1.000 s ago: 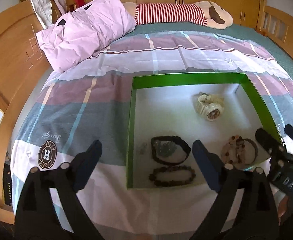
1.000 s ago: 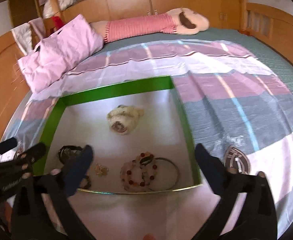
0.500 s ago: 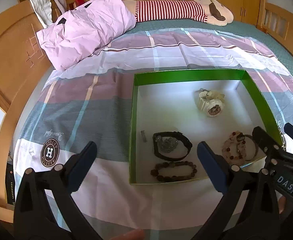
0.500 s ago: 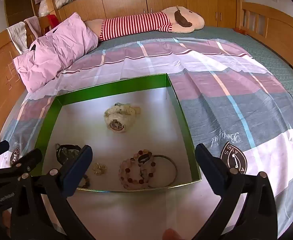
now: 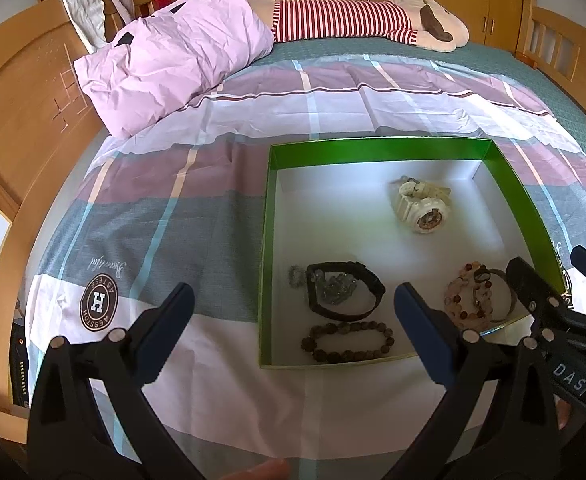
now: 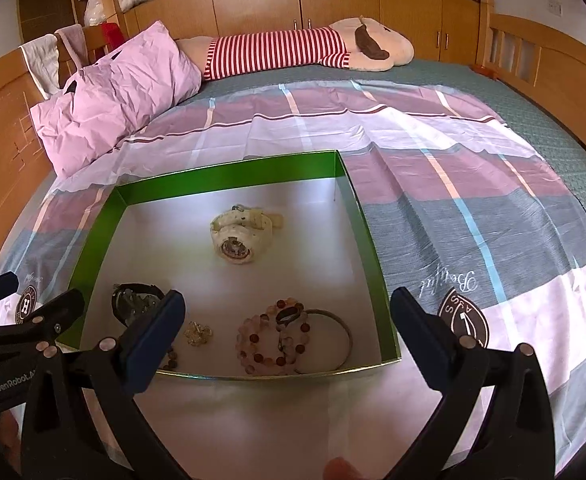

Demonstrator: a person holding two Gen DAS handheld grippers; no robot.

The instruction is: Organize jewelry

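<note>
A: What does the left wrist view show?

B: A shallow green box (image 5: 377, 152) with a white floor lies on the checked bedspread (image 5: 221, 120). A cream watch (image 5: 423, 206) sits toward its far right. Nearer the camera are a black watch (image 5: 347, 292) with a silvery chain (image 5: 335, 286) piled inside its loop, and in front of that a dark bead bracelet (image 5: 347, 342). At the near right corner a pink bead bracelet (image 5: 469, 300) lies beside a thin bangle (image 5: 511, 300).

A: And the left hand-held gripper (image 5: 291, 316)?

B: Its jaws are spread wide and hold nothing; it hovers over the near edge of the box. The right hand-held gripper (image 5: 553, 276) pokes in from the right, at the box's near right corner.

A: And from the right wrist?

B: The same box (image 6: 229, 178), seen from its right side. The cream watch (image 6: 239, 234) sits mid-floor, well apart from the rest. The pink bead bracelet (image 6: 271, 338) overlaps the bangle (image 6: 343, 330) near the front wall, and a small gold trinket (image 6: 199, 332) lies just left of them. The black watch (image 6: 135, 302) is partly hidden behind a finger.

A: The right hand-held gripper (image 6: 287, 320)?

B: Wide open too, empty, above the front of the box. A pink pillow (image 6: 113, 92) and a striped plush toy (image 6: 293, 52) lie at the head of the bed.
</note>
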